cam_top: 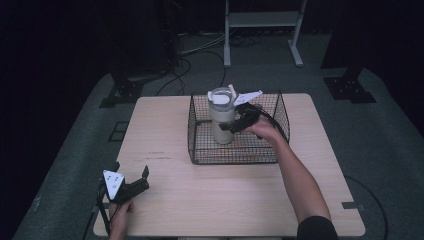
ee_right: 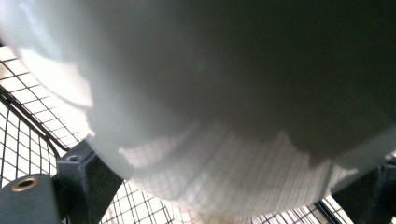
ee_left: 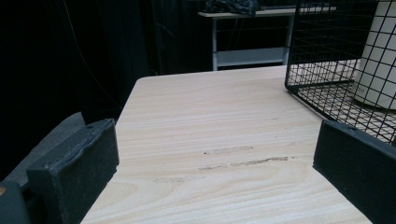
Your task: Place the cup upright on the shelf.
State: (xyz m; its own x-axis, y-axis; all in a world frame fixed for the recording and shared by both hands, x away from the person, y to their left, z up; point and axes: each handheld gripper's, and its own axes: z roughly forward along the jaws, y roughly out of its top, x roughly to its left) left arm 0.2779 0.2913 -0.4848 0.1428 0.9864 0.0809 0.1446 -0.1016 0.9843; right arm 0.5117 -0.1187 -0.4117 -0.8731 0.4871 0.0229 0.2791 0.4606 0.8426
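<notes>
A cream tumbler (cam_top: 221, 117) with a clear lid stands upright inside a black wire basket (cam_top: 200, 160) at the table's back middle. My right gripper (cam_top: 231, 126) reaches into the basket from the right, its jaws shut on the tumbler's lower body. In the right gripper view the tumbler (ee_right: 210, 93) sits wedged between the two jaws, with basket mesh (ee_right: 28, 140) beneath; I cannot tell whether it rests on the basket floor. My left gripper (cam_top: 132, 169) lies at the table's front left, open and holding nothing. The left gripper view shows its jaws wide apart over bare wood, with the basket (ee_left: 317, 46) and tumbler (ee_left: 378, 60) ahead at right.
The light wooden table (cam_top: 225, 200) has free room in front of and left of the basket. A white metal stand (cam_top: 260, 20) and cables lie on the dark floor behind the table. The basket's walls rise around the tumbler.
</notes>
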